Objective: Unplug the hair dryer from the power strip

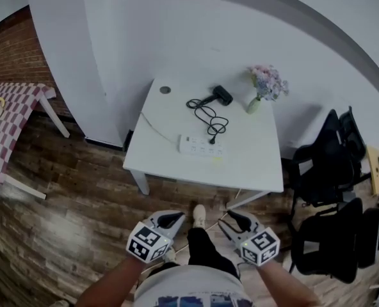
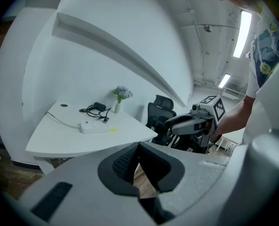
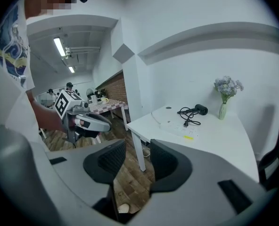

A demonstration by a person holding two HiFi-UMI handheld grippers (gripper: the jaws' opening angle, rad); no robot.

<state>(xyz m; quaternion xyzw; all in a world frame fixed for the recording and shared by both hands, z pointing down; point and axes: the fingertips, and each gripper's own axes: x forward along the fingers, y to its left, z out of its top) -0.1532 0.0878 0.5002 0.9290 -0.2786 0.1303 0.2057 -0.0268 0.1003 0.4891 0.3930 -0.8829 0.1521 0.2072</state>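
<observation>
On the white table (image 1: 253, 168) lies a white power strip (image 1: 202, 146), with a black plug (image 1: 212, 139) in it. The coiled black cord (image 1: 205, 114) runs back to the black hair dryer (image 1: 223, 94). Both grippers are well short of the table, over the wooden floor. My left gripper (image 1: 170, 220) has its pads meeting at the tips, with nothing between them. My right gripper (image 1: 236, 220) stands open and empty. The left gripper view shows the strip (image 2: 96, 126) and dryer (image 2: 100, 106) far ahead. In the right gripper view, the strip (image 3: 179, 128) and dryer (image 3: 201, 109) are just as distant.
A vase of flowers (image 1: 261, 89) stands at the table's back right corner. Black office chairs (image 1: 330, 165) crowd the right side. A checkered table (image 1: 10, 117) is at the far left. The strip's white cable (image 1: 154, 130) trails off the table's left edge.
</observation>
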